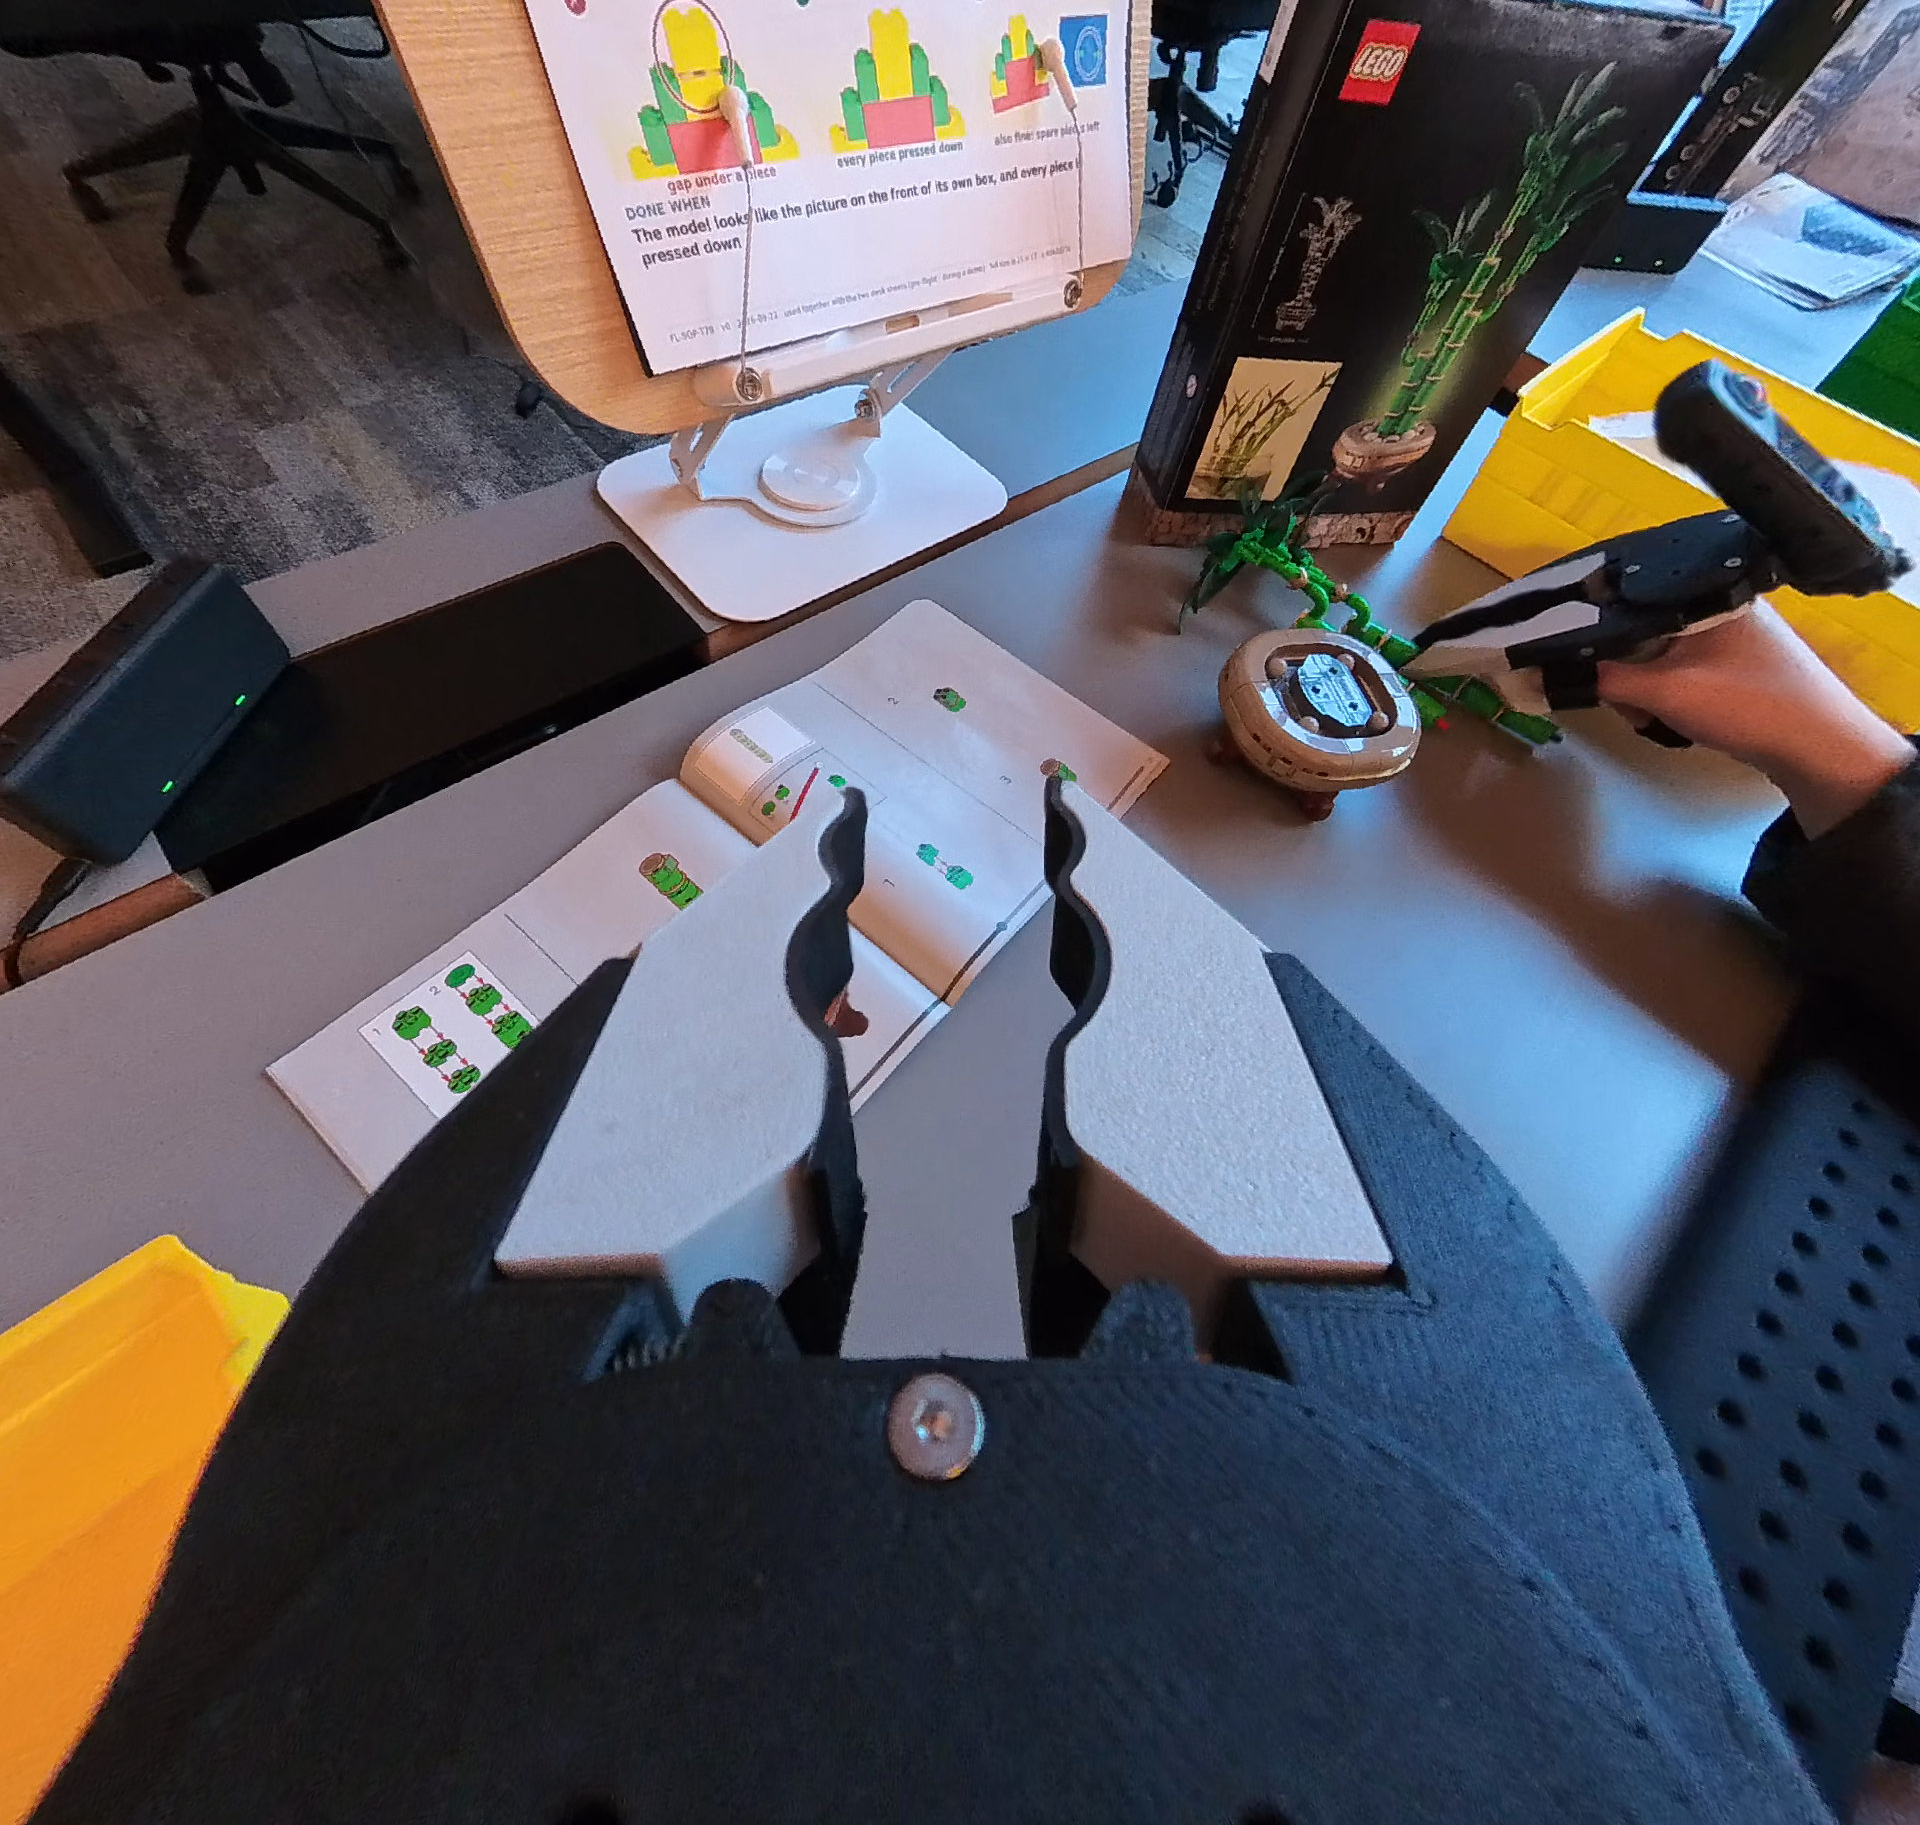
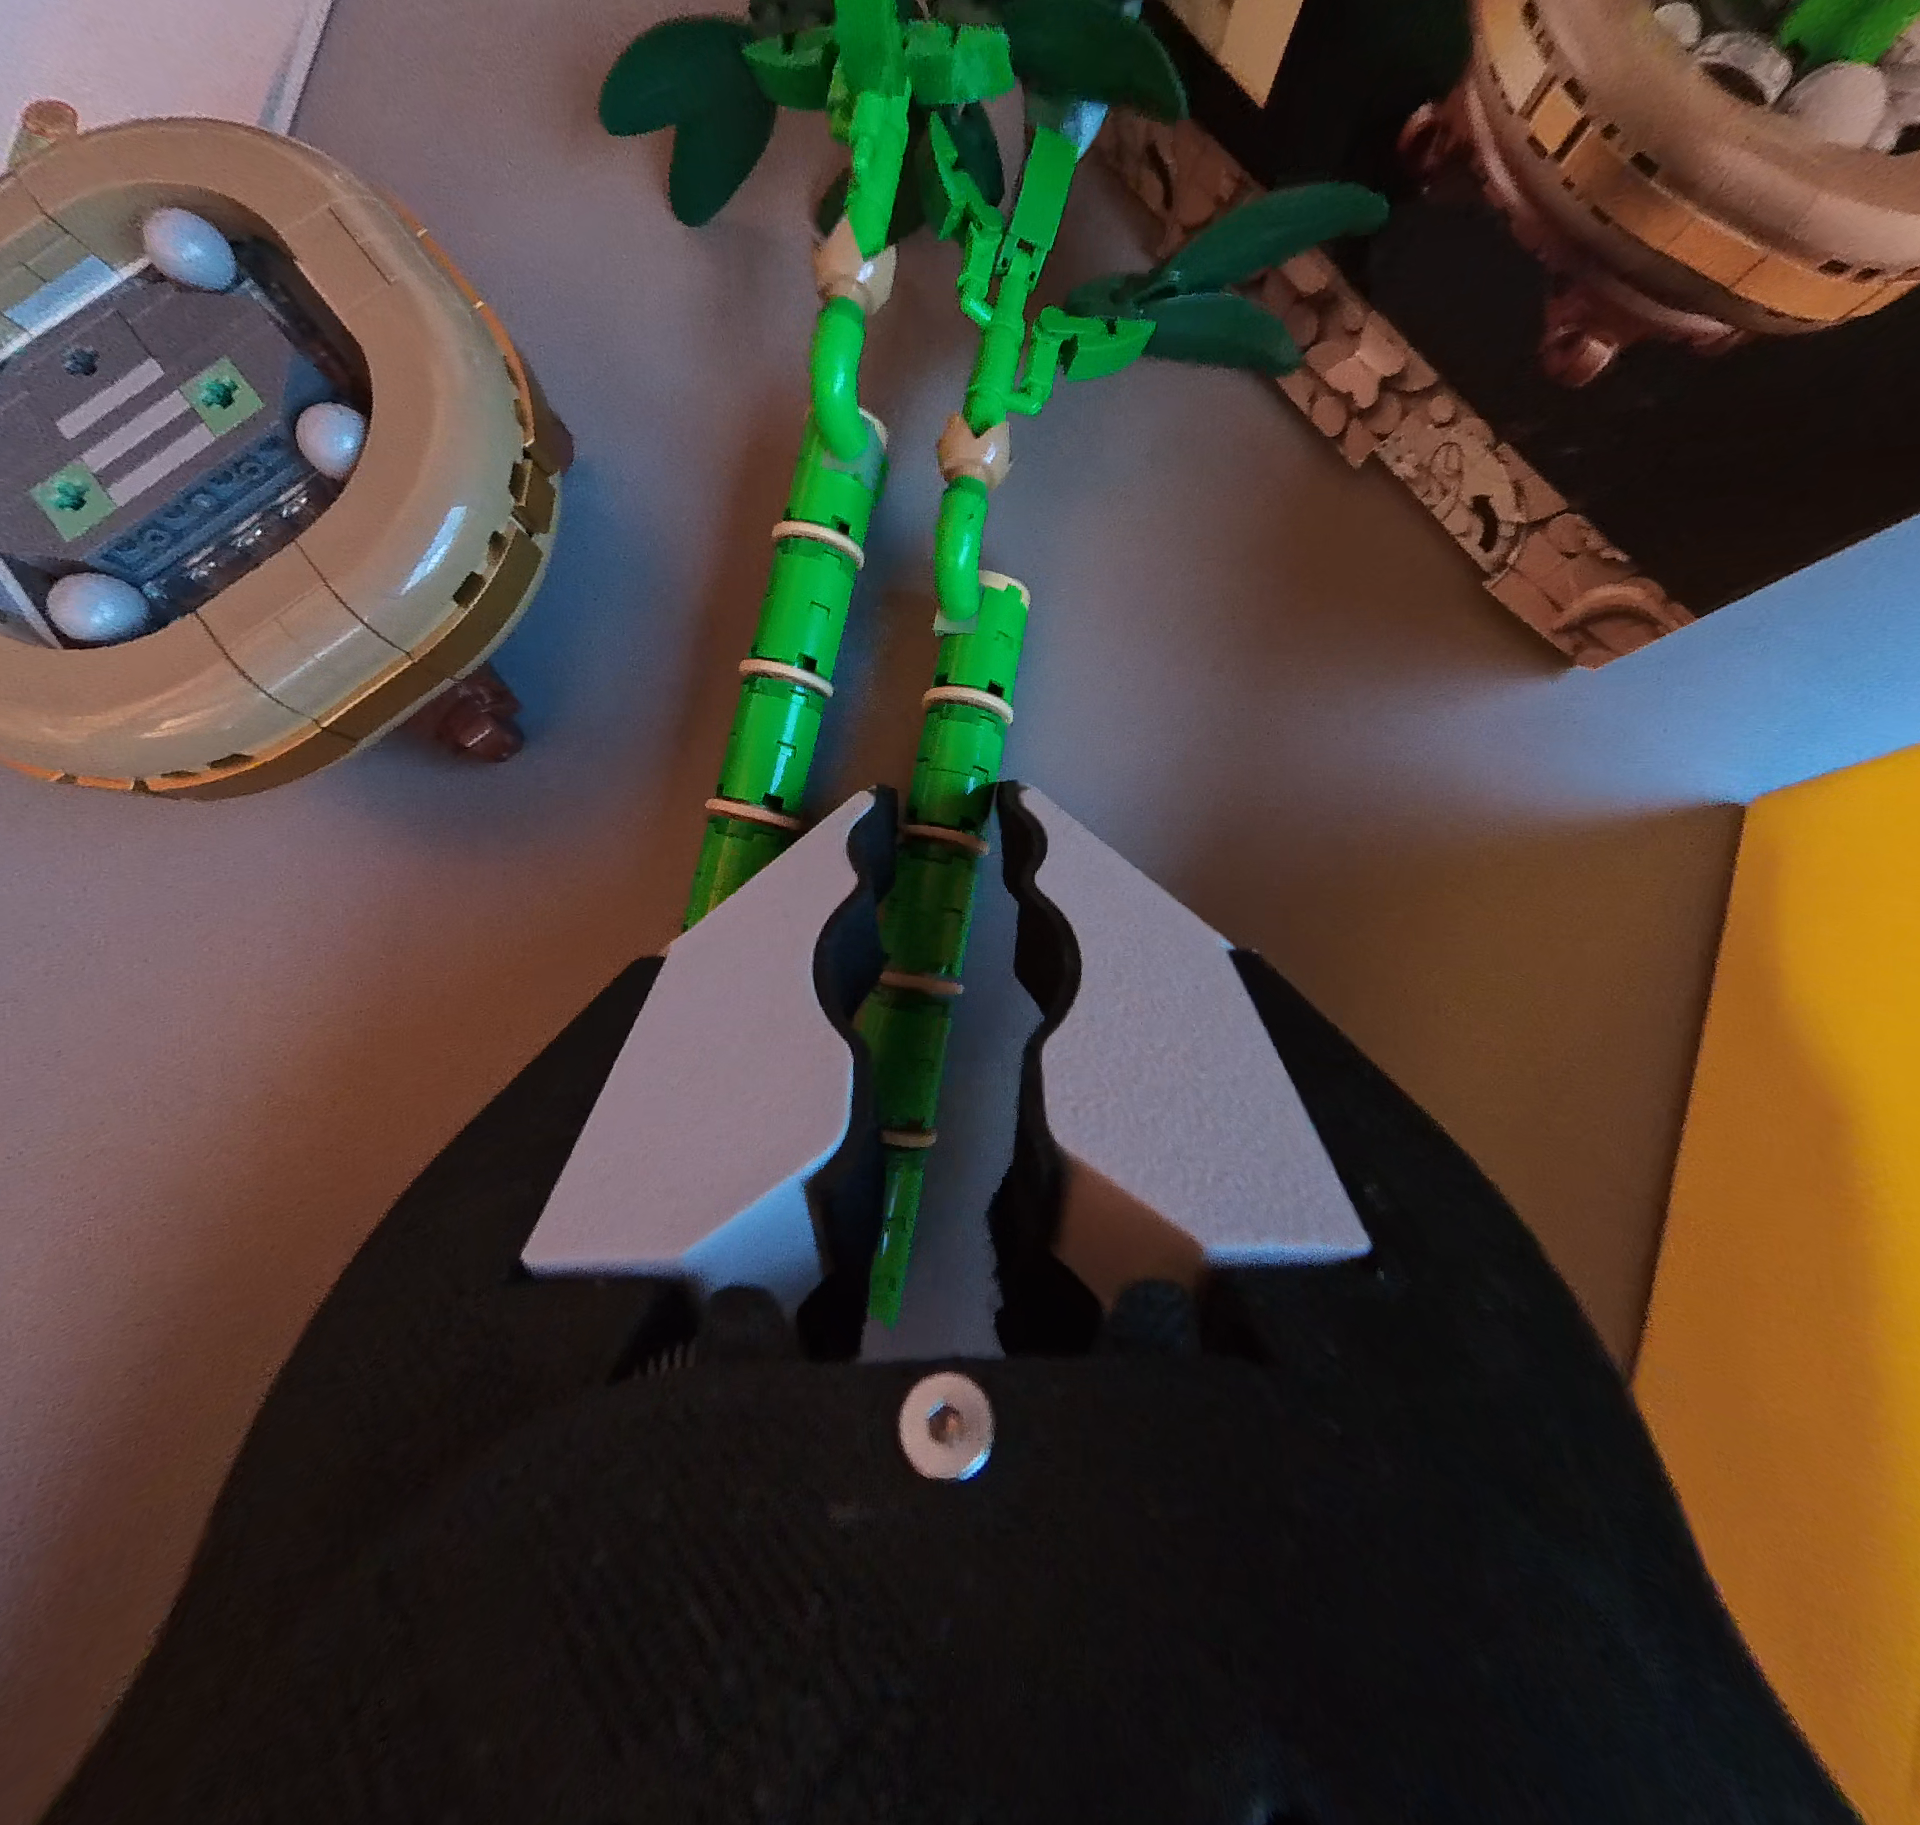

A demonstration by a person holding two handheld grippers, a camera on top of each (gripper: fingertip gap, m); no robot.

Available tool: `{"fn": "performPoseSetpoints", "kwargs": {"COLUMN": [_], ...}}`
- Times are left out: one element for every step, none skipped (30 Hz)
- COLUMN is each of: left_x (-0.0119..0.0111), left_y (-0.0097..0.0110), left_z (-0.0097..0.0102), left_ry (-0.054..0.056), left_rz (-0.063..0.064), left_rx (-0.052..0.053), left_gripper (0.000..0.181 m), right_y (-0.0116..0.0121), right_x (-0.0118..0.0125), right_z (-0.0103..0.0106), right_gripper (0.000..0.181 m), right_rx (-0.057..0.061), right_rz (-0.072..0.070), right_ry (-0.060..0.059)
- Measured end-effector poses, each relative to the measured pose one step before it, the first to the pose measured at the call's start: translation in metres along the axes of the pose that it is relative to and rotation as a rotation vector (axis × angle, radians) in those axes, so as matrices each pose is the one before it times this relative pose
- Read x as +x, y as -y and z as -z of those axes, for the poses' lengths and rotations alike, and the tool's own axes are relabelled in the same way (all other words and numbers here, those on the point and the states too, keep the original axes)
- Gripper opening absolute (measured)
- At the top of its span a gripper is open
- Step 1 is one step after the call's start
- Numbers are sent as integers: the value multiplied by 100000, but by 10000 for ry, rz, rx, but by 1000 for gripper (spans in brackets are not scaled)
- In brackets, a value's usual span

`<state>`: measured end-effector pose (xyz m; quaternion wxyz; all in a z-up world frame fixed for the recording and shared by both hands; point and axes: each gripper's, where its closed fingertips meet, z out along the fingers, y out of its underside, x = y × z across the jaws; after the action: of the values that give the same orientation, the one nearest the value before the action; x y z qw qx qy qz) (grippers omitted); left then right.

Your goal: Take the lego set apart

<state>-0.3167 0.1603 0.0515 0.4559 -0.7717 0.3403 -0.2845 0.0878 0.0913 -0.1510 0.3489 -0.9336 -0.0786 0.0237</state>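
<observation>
A tan round lego pot [image 1: 1247,705] stands on the grey table, its top open; it also shows in the right wrist view [image 2: 457,528]. Two green bamboo stalks with dark leaves lie side by side on the table to the right of the pot [image 1: 1340,612]. My right gripper [image 2: 940,799] is closed around the lower part of the right stalk [image 2: 966,674], which runs back between its fingers. The left stalk [image 2: 800,612] lies just outside the left finger. The right gripper also shows in the left wrist view [image 1: 1423,658]. My left gripper [image 1: 956,799] is open and empty above the instruction booklet [image 1: 987,715].
The dark lego box [image 1: 1403,248] stands behind the stalks. A yellow bin [image 1: 1579,466] sits at the right, another [image 1: 104,1463] at the near left. A wooden stand with a printed sheet [image 1: 831,113] is at the back. A black device [image 1: 135,705] sits far left. The grippers' ends are close to 45 centimetres from one another.
</observation>
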Motion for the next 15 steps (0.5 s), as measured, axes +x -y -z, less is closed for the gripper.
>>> {"fn": "performPoseSetpoints", "kwargs": {"left_x": [-7,0,3,-11,-14,-14,-15,5,9,7,5,17,14,24,15], "left_y": [-30,-10,-16,-21,-19,-21,-22,-39,-41,-46,-47,-38,-43,-33,-42], "left_z": [-12,-10,-4,-8,-3,-20,-23,-32,-43,-37,-36,-38,-38,-31,-38], "left_ry": [21,9,3,6,4,4,0,-3,-1,3,5,1,-2,-3,-3], "left_rz": [-24,-19,-8,0,2,5,6,2,-5,-10,-11,-11,-11,-11,-11], "left_rx": [-18,-10,-15,-13,-10,-9,-12,-20,-25,-26,-27,-29,-25,-21,-24], "left_gripper": [33,33,33,33,33,33,33,33,33,33,33,33,33,33,33], "right_y": [391,600,725,810,778,615,432,113,-269,-428,-422,-416,-387,-360,-369], "right_x": [137,40,-56,-214,-454,-516,-635,-681,-553,-334,-206,-73,-30,-82,-8], "right_z": [161,254,326,342,282,166,38,-125,-274,-374,-377,-371,-346,-335,-298], "right_gripper": [24,30,30,30,29,29,27,25,26,26,26,26,27,27,28], "right_rx": [208,292,351,401,374,287,193,32,-184,-248,-224,-214,-204,-200,-212], "right_rz": [86,128,163,162,135,64,25,0,-36,-1,64,55,28,14,26], "right_ry": [-176,-177,-174,-121,7,48,129,203,181,101,46,-5,-9,35,-6]}}
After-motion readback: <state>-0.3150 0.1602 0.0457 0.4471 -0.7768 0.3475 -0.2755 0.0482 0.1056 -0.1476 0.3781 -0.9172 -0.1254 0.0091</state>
